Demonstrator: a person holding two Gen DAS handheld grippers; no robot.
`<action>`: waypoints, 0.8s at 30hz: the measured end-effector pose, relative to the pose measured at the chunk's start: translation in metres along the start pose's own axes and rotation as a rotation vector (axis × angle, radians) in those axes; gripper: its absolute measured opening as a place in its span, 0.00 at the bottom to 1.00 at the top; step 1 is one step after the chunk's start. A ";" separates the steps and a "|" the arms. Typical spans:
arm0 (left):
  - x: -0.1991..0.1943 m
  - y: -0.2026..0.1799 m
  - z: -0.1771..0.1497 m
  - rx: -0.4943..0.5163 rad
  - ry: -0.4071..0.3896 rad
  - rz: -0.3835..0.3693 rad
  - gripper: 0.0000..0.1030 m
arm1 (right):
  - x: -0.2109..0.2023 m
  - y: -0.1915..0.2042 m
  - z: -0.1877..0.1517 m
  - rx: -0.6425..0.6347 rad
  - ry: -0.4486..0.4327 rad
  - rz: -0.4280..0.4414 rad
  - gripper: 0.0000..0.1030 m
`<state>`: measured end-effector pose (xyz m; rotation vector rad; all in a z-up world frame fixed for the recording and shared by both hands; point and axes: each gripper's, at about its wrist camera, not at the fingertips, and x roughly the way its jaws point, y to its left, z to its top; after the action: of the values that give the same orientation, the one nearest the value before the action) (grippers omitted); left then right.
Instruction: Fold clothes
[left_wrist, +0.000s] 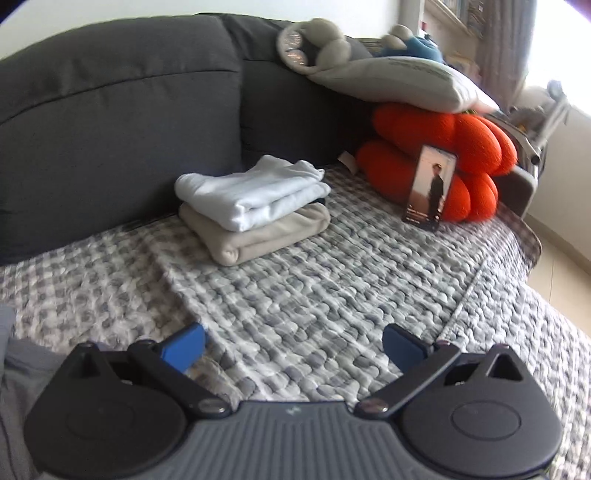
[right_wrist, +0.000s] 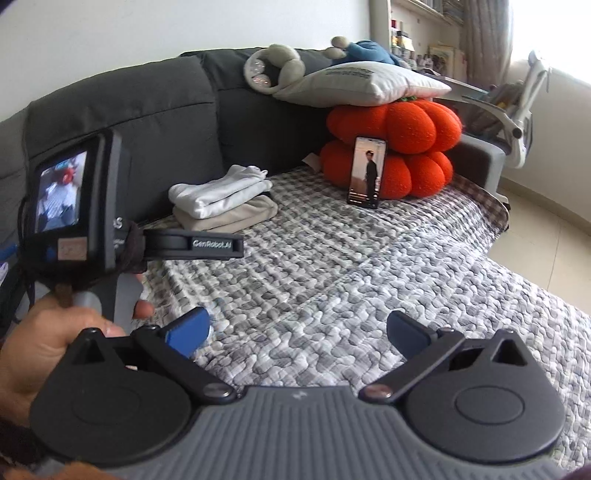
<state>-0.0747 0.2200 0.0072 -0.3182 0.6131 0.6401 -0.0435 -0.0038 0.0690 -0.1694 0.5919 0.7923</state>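
Folded white garment sits on top of folded beige garment; a sliver of dark fabric shows between them at the right edge. The stack is at the back of the seat, on the grey-white checked quilt, touching or just in front of the dark grey sofa backrest. Same stack in the right wrist view: white over beige.

Grey cloth at the lower left corner of the left view, beside the left gripper; can't tell what garment it is.

Left gripper: jaws wide apart, nothing between the blue pads, low over bare quilt, well apart from the stack. In the right view its body shows w/ lit rear screen, held by a hand at the grip.

Right gripper: jaws wide apart too, empty, over quilt, near the left one's handle.

Further out: phone upright w/ screen lit, leaning on stacked orange pumpkin-shaped cushions. Light grey pillow on top of those. Grey plush toy and blue plush on the backrest top. Office chair at far right by the window, blurred.
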 end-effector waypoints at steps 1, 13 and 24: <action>0.000 0.000 0.000 0.001 0.003 0.007 1.00 | -0.001 0.003 0.000 -0.011 0.002 0.005 1.00; 0.001 -0.002 -0.002 0.001 -0.003 0.028 1.00 | 0.001 0.009 0.000 -0.014 0.025 0.010 1.00; 0.002 0.001 -0.001 0.011 -0.015 0.045 1.00 | 0.010 0.009 0.002 -0.002 0.039 0.013 1.00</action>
<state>-0.0739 0.2213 0.0053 -0.2901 0.6108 0.6812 -0.0439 0.0094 0.0657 -0.1835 0.6300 0.8040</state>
